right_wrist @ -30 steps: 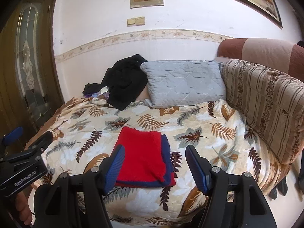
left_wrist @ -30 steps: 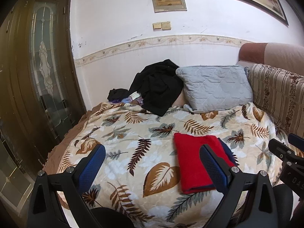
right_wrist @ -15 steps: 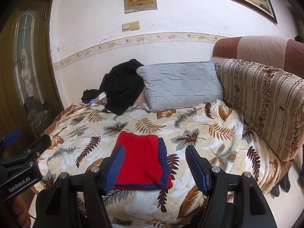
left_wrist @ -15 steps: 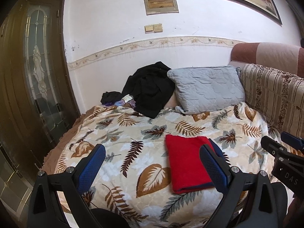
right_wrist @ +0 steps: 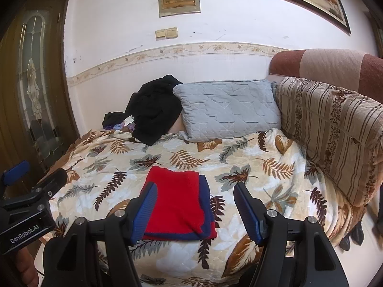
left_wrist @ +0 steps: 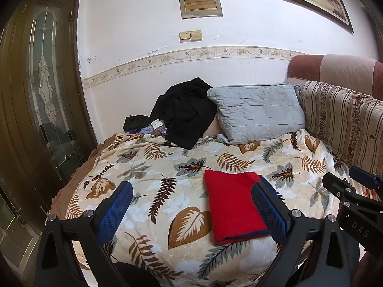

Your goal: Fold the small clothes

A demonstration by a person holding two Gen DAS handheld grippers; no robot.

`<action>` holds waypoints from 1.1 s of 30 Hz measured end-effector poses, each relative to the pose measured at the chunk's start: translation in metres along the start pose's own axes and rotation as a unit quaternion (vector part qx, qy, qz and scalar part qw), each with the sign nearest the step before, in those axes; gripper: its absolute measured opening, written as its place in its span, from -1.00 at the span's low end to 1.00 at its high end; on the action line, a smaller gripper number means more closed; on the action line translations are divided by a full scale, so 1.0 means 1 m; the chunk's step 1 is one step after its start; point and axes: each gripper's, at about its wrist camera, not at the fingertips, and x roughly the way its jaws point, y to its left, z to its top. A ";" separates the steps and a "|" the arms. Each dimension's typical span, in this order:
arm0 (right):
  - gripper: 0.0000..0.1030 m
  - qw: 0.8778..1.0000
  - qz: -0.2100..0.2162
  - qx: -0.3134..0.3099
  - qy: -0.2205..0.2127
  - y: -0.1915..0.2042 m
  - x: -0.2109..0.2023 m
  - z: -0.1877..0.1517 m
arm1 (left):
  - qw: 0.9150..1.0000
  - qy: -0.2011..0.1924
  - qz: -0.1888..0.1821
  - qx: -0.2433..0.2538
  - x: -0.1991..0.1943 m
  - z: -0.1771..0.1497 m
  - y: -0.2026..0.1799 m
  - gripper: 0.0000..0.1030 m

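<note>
A small red garment with blue trim (left_wrist: 233,203) lies folded flat in a rectangle on the leaf-patterned blanket (left_wrist: 167,167); it also shows in the right wrist view (right_wrist: 177,203). My left gripper (left_wrist: 191,210) is open and empty, held back above the bed's near edge, left of the garment. My right gripper (right_wrist: 195,211) is open and empty, held back over the garment's near end without touching it. Each gripper shows at the edge of the other's view.
A grey quilted pillow (left_wrist: 256,112) and a heap of black clothes (left_wrist: 184,112) lie at the head of the bed by the wall. A striped cushion back (right_wrist: 335,138) runs along the right. A dark glazed door (left_wrist: 40,100) stands at the left.
Both grippers have drawn back and lifted a little from the bed, so the garment sits farther off. The garment has not moved; both grippers stay open.
</note>
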 end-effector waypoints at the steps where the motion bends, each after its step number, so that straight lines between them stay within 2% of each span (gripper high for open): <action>1: 0.36 1.000 -0.001 0.001 0.002 -0.001 0.000 0.000 | 1.000 0.000 0.000 0.000 -0.001 0.000 0.000 0.92; 11: 0.36 1.000 -0.009 -0.008 0.014 0.001 -0.001 -0.003 | 1.000 0.020 0.000 -0.002 0.006 -0.006 0.000 0.92; 33: 0.36 0.999 -0.022 -0.030 0.028 0.018 0.016 -0.007 | 0.999 0.037 -0.001 -0.014 0.026 -0.012 0.010 0.92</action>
